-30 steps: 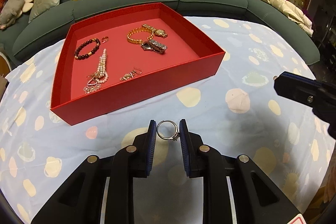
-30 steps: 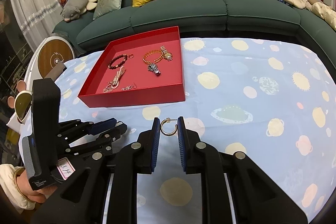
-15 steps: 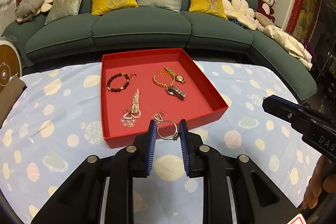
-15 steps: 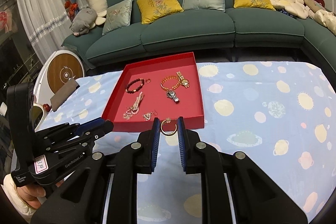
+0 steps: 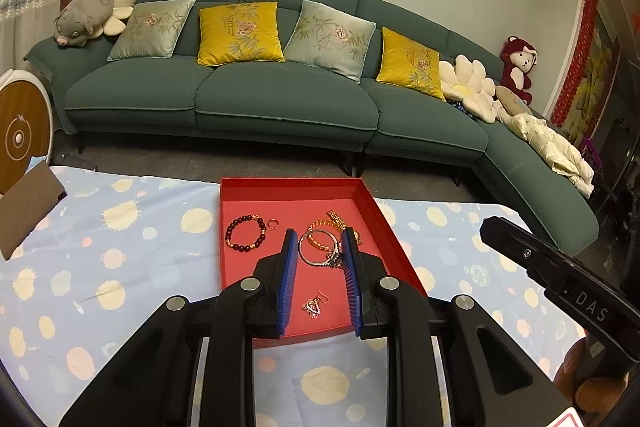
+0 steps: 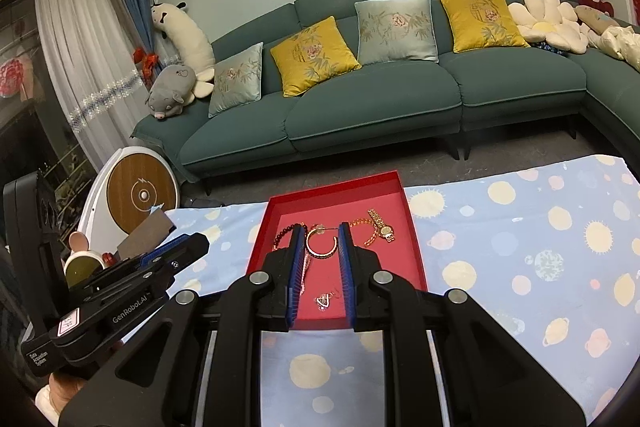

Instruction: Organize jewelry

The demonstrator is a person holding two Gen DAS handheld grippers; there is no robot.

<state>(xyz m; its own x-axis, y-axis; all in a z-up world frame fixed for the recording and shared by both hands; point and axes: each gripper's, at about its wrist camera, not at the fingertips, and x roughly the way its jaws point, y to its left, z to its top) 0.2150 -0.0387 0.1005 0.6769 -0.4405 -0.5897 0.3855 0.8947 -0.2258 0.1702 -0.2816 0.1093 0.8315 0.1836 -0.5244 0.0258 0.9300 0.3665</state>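
Observation:
My left gripper (image 5: 319, 251) is shut on a silver ring (image 5: 320, 250) with a small stone, held in the air in front of the red tray (image 5: 396, 247). My right gripper (image 6: 322, 245) is shut on a gold hoop earring (image 6: 321, 247), also raised before the red tray (image 6: 416, 251). In the tray lie a dark bead bracelet (image 5: 245, 233), a small gold ring (image 5: 273, 224), a gold bracelet with a watch (image 6: 380, 227) and a pair of earrings (image 5: 314, 305). The right gripper shows at the right of the left wrist view (image 5: 560, 275); the left gripper shows at the left of the right wrist view (image 6: 120, 291).
The tray sits on a table under a light blue cloth with planet prints (image 5: 120, 267). Behind it stands a green sofa (image 5: 280, 99) with cushions and plush toys. A round white and wood device (image 6: 138, 193) stands left of the table.
Both grippers have risen and tilted up with their jewelry still held. The tray now looks smaller and farther below, and more of the sofa and wall shows.

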